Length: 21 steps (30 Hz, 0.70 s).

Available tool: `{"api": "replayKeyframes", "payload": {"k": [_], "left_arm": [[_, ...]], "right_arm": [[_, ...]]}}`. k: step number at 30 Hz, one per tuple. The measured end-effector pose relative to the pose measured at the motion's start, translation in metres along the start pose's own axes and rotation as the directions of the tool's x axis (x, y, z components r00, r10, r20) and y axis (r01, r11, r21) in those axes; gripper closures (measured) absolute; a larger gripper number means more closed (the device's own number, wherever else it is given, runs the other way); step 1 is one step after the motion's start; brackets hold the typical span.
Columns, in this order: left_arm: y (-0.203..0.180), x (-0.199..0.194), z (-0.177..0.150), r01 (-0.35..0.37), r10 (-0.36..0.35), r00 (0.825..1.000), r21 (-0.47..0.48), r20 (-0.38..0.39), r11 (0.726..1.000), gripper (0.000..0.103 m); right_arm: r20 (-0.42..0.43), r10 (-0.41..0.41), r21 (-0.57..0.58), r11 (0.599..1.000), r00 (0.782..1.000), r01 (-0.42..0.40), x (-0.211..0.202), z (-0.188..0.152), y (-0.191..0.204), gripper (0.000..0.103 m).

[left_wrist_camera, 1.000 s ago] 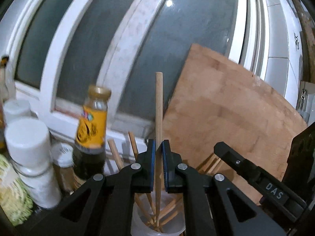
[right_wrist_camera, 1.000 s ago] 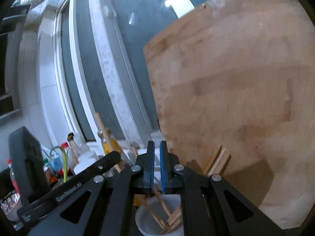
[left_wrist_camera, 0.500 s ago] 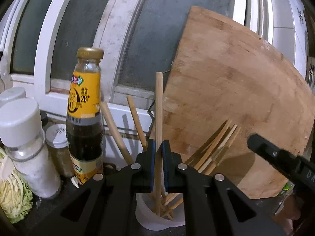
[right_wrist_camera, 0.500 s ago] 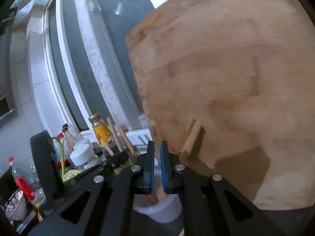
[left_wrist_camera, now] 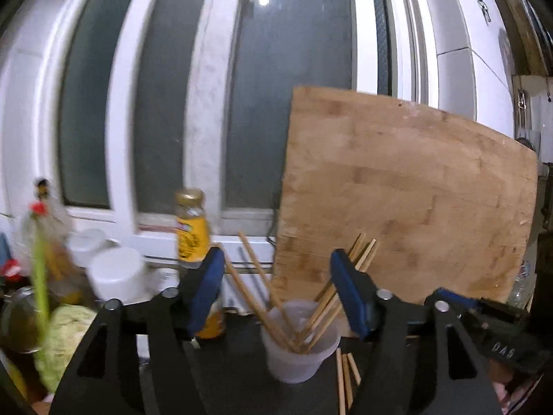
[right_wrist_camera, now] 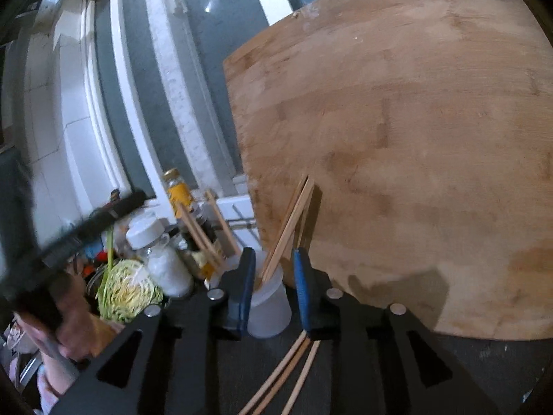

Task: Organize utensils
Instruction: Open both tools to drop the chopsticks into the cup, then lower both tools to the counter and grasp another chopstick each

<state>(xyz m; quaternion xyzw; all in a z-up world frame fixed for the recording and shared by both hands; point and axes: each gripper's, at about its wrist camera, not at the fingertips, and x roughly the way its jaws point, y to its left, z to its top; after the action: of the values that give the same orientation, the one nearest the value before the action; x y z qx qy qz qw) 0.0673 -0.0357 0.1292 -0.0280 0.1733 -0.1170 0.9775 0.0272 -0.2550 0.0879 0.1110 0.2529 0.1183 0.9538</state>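
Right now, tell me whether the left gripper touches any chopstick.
Apart. Left wrist view: left gripper open, chopsticks standing in the cup beyond its fingers.

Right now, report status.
Left gripper just opened, empty. Right gripper opening, empty. Chopsticks in cup; three loose on counter.

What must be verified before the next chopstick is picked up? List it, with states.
1. Left gripper empty: ok; its jaws have just been opening, with nothing between them.
2. Right gripper empty: ok; its jaws have just been opening, nothing gripped.
3. Translucent plastic cup upright: ok.
4. Wooden chopsticks in the cup settled: ok, leaning on the rim.
5. Loose wooden chopsticks on the dark counter free to grasp: ok.
6. Large wooden cutting board leaning securely: cannot tell.
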Motion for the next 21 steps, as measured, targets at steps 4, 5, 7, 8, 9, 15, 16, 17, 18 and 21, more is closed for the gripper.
{"api": "replayKeyframes", "payload": {"k": [4,5,7,8,9,15,16,17,18,21], "left_arm": [[0.003,-0.027,-0.007,-0.070,0.070,0.997,-0.003,0.025,0.998,0.019],[0.006,-0.031,-0.010,-0.083,0.083,0.996,-0.002,0.027,0.997,0.018],[0.012,-0.040,-0.023,-0.099,0.099,0.995,0.001,0.021,0.995,0.014],[0.012,-0.044,-0.028,-0.108,0.108,0.994,0.002,0.017,0.994,0.013],[0.012,-0.045,-0.033,-0.120,0.120,0.993,0.005,0.010,0.993,0.012],[0.013,-0.051,-0.063,-0.174,0.175,0.984,0.019,-0.022,0.984,0.003],[0.014,-0.053,-0.068,-0.177,0.177,0.984,0.009,-0.025,0.984,0.002],[0.015,-0.054,-0.073,-0.179,0.179,0.983,0.003,-0.032,0.984,0.002],[0.015,-0.054,-0.078,-0.179,0.179,0.983,0.003,-0.043,0.984,0.001],[0.012,-0.050,-0.093,-0.161,0.163,0.981,0.023,-0.104,0.987,0.001]], "right_arm": [[-0.063,0.010,0.014,1.000,0.998,-0.009,-0.004,-0.020,0.001,0.073],[-0.077,0.006,0.014,1.000,0.997,-0.005,-0.004,-0.024,0.001,0.072],[-0.095,0.000,0.027,1.000,0.995,0.003,-0.005,-0.032,-0.001,0.071],[-0.107,0.006,0.040,0.999,0.994,-0.001,-0.005,-0.035,-0.002,0.069],[-0.114,0.013,0.049,0.999,0.993,-0.007,-0.006,-0.036,-0.003,0.067],[-0.165,-0.004,-0.002,1.000,0.986,0.004,-0.009,-0.054,0.003,0.055],[-0.177,-0.011,-0.010,1.000,0.984,0.009,-0.008,-0.058,0.004,0.054],[-0.189,-0.015,-0.013,1.000,0.982,0.013,-0.008,-0.061,0.004,0.052],[-0.205,-0.021,-0.013,1.000,0.979,0.019,-0.007,-0.067,0.003,0.052],[-0.243,-0.036,0.006,0.999,0.969,0.038,0.000,-0.077,-0.004,0.051]]}}
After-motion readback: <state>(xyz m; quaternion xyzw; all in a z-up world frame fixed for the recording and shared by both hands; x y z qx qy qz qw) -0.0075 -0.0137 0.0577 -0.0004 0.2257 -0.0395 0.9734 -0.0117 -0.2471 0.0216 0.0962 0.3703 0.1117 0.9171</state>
